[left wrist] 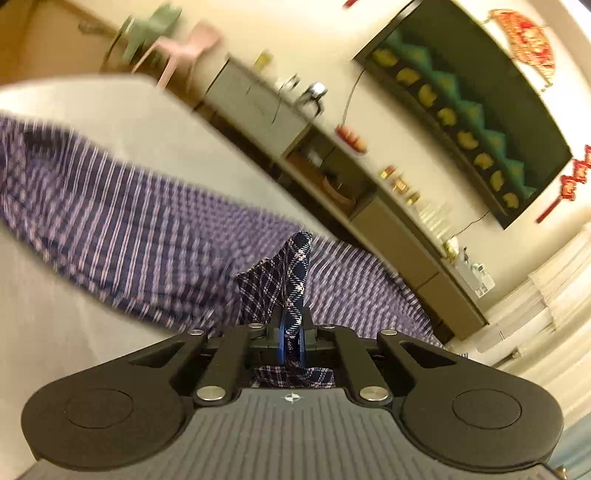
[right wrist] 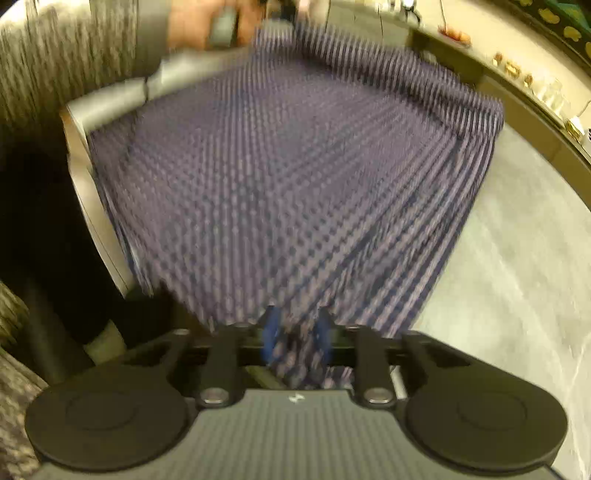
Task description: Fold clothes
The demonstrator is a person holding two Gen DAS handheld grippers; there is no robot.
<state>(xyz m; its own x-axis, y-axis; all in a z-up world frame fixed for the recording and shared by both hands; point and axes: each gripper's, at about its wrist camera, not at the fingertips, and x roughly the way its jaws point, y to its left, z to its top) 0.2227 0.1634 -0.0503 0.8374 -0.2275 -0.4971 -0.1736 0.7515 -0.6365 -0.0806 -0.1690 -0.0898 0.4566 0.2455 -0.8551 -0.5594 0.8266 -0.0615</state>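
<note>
A navy and pink plaid garment (left wrist: 122, 229) hangs stretched in the air above a white table (left wrist: 110, 107). My left gripper (left wrist: 291, 332) is shut on a bunched corner of it, which sticks up between the blue pads. In the right wrist view the same plaid garment (right wrist: 295, 173) spreads wide and blurred in front of the camera. My right gripper (right wrist: 295, 332) is shut on its near edge, with cloth pinched between the blue fingers (right wrist: 271, 332). The far end of the cloth reaches the other hand-held gripper (right wrist: 225, 26) at the top.
A low cabinet (left wrist: 369, 206) with small items runs along the wall under a dark screen (left wrist: 469, 96). A pink chair (left wrist: 188, 48) stands at the back. The table edge (right wrist: 96, 218) and the person's dark legs (right wrist: 37, 229) are at left; grey floor (right wrist: 517, 258) at right.
</note>
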